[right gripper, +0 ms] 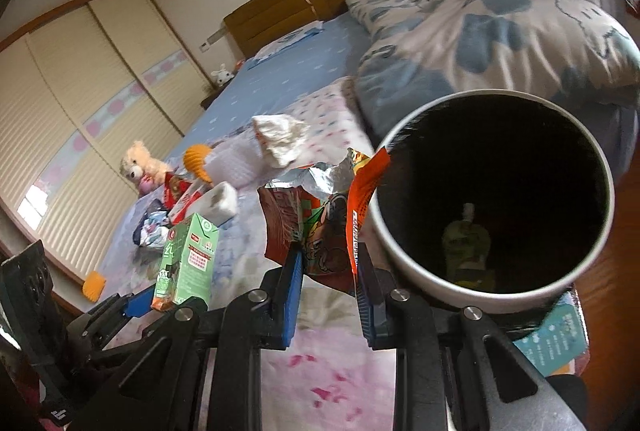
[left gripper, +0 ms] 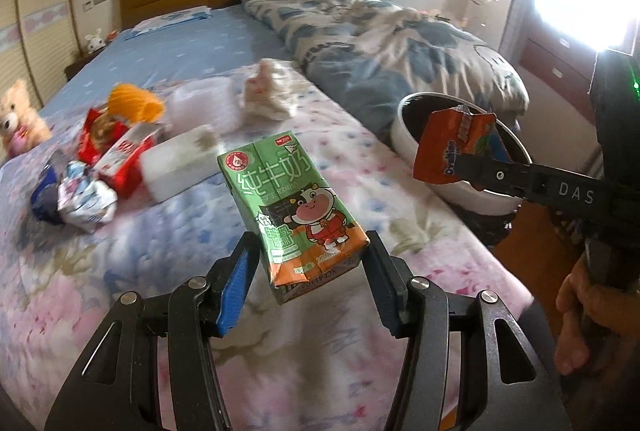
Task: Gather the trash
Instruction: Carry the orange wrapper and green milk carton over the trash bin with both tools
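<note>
My left gripper (left gripper: 310, 251) is shut on a green milk carton (left gripper: 294, 207) and holds it above the bed; the carton also shows in the right wrist view (right gripper: 186, 263). My right gripper (right gripper: 328, 255) is shut on an orange snack wrapper (right gripper: 320, 223), held at the rim of a white trash bin (right gripper: 404, 263) with a dark inside. In the left wrist view the wrapper (left gripper: 448, 147) hangs over the bin (left gripper: 404, 135). A pale pouch (right gripper: 466, 243) lies at the bin's bottom.
More trash lies on the flowered bedspread (left gripper: 120, 291): red packets (left gripper: 116, 147), crumpled wrappers (left gripper: 84, 199), white foam blocks (left gripper: 180, 163), orange netting (left gripper: 134, 101), crumpled paper (left gripper: 268, 91). A teddy bear (left gripper: 18, 119) sits left. A folded quilt (left gripper: 380, 43) lies behind the bin.
</note>
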A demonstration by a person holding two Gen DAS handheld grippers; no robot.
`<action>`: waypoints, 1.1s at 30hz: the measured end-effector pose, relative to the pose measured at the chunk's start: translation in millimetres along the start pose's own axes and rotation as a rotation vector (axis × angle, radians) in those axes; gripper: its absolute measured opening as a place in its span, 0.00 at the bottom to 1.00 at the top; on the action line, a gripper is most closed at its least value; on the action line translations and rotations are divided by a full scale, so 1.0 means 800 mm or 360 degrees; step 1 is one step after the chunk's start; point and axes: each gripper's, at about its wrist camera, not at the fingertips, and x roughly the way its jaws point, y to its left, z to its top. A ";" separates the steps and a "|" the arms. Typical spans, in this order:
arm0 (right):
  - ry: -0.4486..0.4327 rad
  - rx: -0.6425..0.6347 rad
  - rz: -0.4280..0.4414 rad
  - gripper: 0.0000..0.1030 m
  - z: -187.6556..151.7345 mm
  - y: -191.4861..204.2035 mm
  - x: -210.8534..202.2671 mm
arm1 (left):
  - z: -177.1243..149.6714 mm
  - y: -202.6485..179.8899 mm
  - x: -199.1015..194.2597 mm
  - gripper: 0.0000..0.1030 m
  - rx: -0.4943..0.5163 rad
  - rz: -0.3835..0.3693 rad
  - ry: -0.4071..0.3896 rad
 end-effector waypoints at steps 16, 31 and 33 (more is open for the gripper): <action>-0.0053 0.0105 -0.0114 0.24 0.015 -0.061 -0.031 | 0.031 -0.067 0.022 0.51 0.0190 -0.0148 0.0005; -0.0014 0.0126 -0.0193 0.24 0.047 -0.109 -0.036 | 0.070 -0.120 0.058 0.51 0.0304 -0.0289 0.0072; -0.0011 0.0125 -0.0197 0.24 0.052 -0.114 -0.037 | 0.075 -0.128 0.063 0.51 0.0326 -0.0296 0.0076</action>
